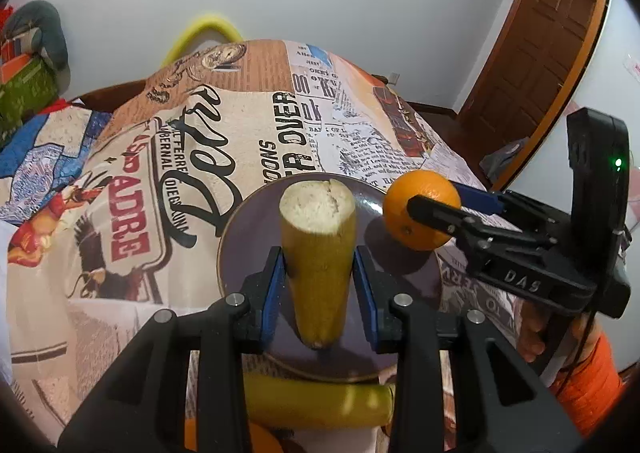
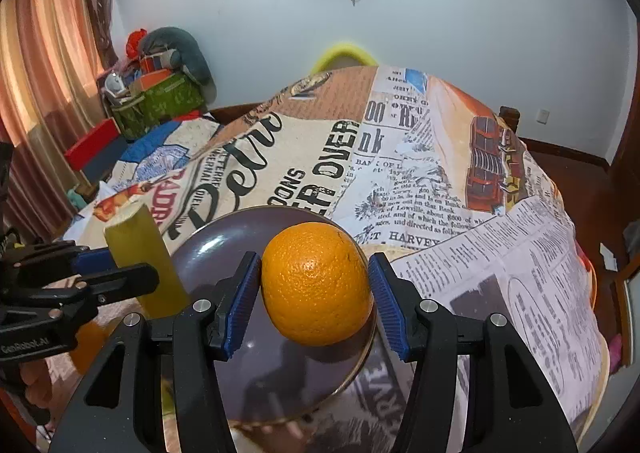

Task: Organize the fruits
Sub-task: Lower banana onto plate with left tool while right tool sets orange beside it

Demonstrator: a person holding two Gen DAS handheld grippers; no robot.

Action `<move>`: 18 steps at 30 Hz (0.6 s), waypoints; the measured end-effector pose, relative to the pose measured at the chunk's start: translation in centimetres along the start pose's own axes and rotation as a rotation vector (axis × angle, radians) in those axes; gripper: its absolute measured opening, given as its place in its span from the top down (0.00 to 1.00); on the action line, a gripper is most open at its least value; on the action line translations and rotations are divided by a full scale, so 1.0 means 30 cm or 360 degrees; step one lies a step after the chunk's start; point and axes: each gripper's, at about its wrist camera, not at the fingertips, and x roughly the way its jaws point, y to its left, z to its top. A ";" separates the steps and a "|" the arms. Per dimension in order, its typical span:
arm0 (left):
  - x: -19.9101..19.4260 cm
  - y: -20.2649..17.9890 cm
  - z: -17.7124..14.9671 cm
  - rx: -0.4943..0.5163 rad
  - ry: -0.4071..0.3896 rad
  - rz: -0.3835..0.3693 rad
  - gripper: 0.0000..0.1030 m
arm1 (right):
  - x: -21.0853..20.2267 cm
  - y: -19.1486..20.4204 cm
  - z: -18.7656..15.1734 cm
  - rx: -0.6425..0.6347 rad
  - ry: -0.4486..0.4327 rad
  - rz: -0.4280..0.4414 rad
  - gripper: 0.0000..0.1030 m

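My left gripper (image 1: 319, 285) is shut on a cut yellow-green banana piece (image 1: 318, 249) and holds it above a dark purple plate (image 1: 248, 237). My right gripper (image 2: 316, 293) is shut on an orange (image 2: 316, 283) and holds it over the same plate (image 2: 224, 249). In the left wrist view the orange (image 1: 420, 209) and the right gripper (image 1: 440, 209) hang over the plate's right rim. In the right wrist view the banana piece (image 2: 140, 253) and the left gripper (image 2: 116, 269) are at the plate's left side.
The plate sits on a table covered with a newspaper-print cloth (image 1: 200, 141). A whole banana (image 1: 316, 401) and another orange (image 1: 256, 437) lie near the front edge below the plate. A yellow chair back (image 2: 344, 53) stands behind the table. A wooden door (image 1: 536, 53) is at right.
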 end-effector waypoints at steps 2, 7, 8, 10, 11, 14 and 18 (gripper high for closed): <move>0.018 0.004 0.013 -0.0010 0.0017 -0.0006 0.67 | 0.023 -0.005 0.008 -0.0003 0.0022 -0.0003 0.49; 0.042 -0.001 0.027 -0.0008 0.0001 0.0029 0.67 | 0.077 -0.006 0.015 -0.0023 0.0083 -0.0006 0.49; 0.043 -0.002 0.027 -0.0003 -0.0006 0.0048 0.67 | 0.085 -0.005 0.014 -0.0034 0.0092 -0.0007 0.49; 0.049 -0.007 0.028 0.0022 -0.0006 0.0075 0.67 | 0.086 0.003 0.014 -0.0066 0.0082 -0.0022 0.49; 0.054 -0.004 0.028 0.0022 -0.0003 0.0076 0.67 | 0.085 0.005 0.015 -0.0074 0.0086 -0.0026 0.48; 0.066 0.001 0.021 0.0017 0.0019 0.0075 0.67 | 0.080 0.001 0.017 -0.0059 0.0087 0.0012 0.47; 0.061 0.007 0.010 0.0008 0.0028 0.0073 0.67 | 0.077 0.007 0.015 -0.0051 0.0111 0.0050 0.46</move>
